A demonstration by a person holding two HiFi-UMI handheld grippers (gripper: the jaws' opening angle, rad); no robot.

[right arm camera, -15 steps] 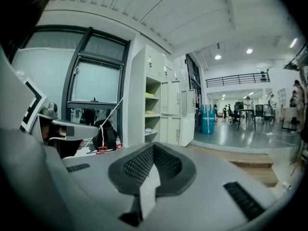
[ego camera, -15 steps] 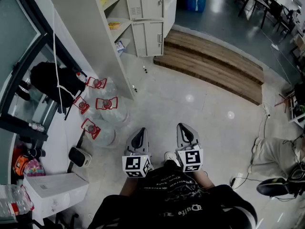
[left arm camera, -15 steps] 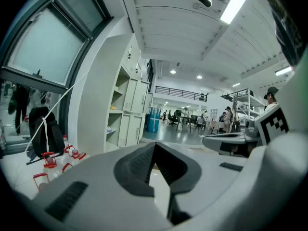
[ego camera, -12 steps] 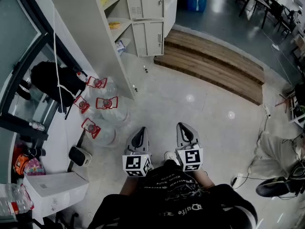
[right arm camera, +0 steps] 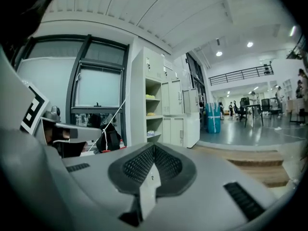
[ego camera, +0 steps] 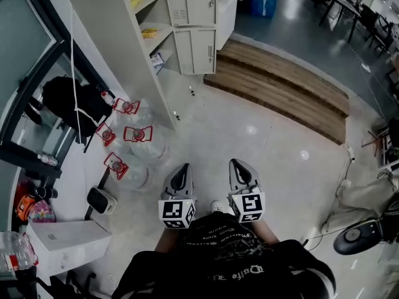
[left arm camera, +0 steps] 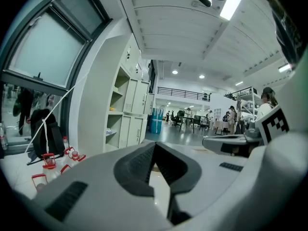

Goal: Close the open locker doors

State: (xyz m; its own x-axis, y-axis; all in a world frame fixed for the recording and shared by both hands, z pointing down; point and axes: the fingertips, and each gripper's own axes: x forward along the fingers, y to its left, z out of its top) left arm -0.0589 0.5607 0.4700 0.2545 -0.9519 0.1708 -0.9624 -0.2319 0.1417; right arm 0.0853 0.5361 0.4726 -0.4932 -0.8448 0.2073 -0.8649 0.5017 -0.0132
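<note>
Barely anything is changed from half a second ago. The left tool (ego camera: 182,170) and right tool (ego camera: 242,168) are kept clenched side by side over the floor (ego camera: 249,148), with nothing gripped. The lockers (ego camera: 196,17), with some compartments open, are seen well ahead beside the wooden step (ego camera: 280,89). Only the view is nudged slightly.
</note>
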